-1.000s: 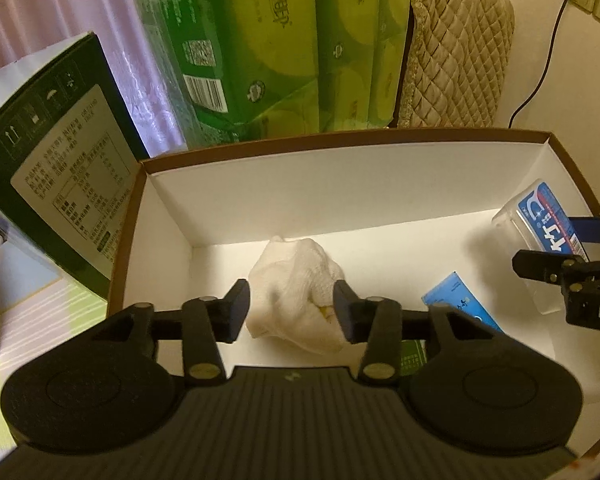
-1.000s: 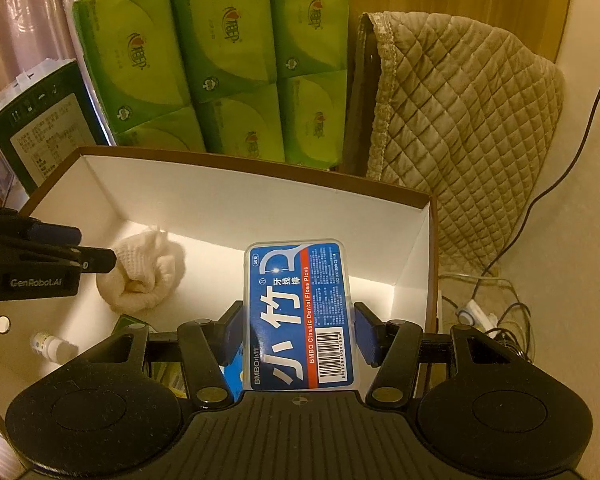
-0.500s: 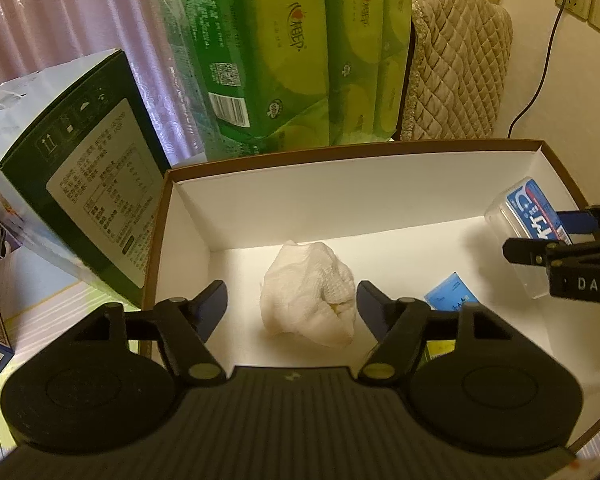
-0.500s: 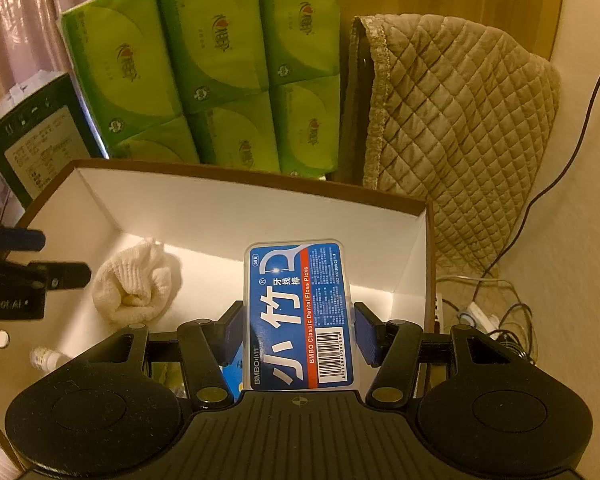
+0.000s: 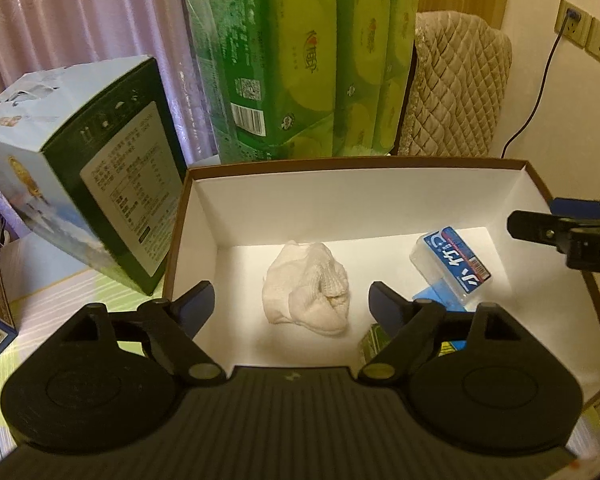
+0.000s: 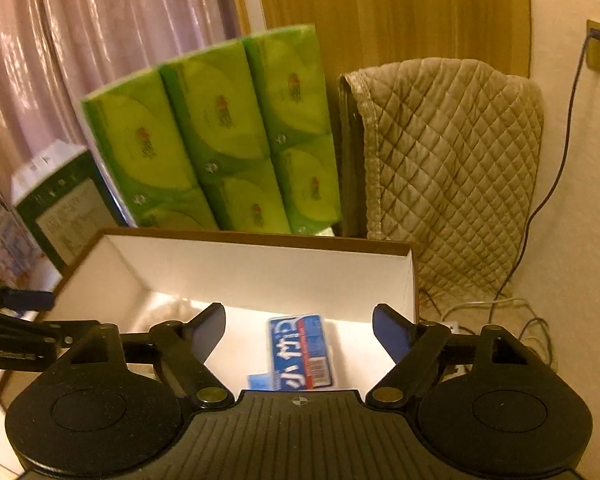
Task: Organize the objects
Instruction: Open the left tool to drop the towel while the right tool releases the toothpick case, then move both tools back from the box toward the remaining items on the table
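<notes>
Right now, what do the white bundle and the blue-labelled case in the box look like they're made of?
White bundle: soft knitted cloth, matte, ribbed and crumpled, possibly a sock. Blue-labelled case: clear hard plastic, glossy, see-through edges under a printed label.

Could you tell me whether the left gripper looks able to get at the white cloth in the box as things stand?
Probably yes. The left gripper is open, and the white cloth lies in the box straight ahead between its fingers with nothing on top. The floss box and right gripper sit off to the side.
</notes>
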Demonstrator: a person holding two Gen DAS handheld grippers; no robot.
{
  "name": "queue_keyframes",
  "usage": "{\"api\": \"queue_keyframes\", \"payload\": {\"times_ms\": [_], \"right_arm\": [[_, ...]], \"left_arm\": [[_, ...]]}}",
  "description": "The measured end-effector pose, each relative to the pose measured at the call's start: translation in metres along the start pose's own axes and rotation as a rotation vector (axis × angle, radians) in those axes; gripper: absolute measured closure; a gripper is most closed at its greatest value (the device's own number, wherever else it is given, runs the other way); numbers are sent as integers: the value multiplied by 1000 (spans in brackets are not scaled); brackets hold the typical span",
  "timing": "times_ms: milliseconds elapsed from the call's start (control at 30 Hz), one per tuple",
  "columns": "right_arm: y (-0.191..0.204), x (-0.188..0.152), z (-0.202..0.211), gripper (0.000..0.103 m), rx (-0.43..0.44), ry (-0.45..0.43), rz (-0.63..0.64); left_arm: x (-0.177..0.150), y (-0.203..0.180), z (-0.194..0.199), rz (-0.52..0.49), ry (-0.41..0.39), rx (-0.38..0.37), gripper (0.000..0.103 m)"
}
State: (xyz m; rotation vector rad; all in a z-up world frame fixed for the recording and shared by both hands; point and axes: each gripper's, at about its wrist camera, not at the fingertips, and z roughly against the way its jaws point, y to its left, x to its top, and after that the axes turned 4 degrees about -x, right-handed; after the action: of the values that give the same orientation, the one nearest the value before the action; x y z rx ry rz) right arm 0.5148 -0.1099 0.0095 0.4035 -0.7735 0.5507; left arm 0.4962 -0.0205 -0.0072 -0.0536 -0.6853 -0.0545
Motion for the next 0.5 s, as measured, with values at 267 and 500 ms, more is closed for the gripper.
{"api": "queue_keyframes", "payload": {"times_ms": [267,500], "right_arm": [[3,-22,47,24,32,-21,-48],[9,-41,89,24,46,-19,-59]], "left_arm": [[-12,1,44,30,-49,-3,16],[-30,0,90,60,-84,-14,15]]}}
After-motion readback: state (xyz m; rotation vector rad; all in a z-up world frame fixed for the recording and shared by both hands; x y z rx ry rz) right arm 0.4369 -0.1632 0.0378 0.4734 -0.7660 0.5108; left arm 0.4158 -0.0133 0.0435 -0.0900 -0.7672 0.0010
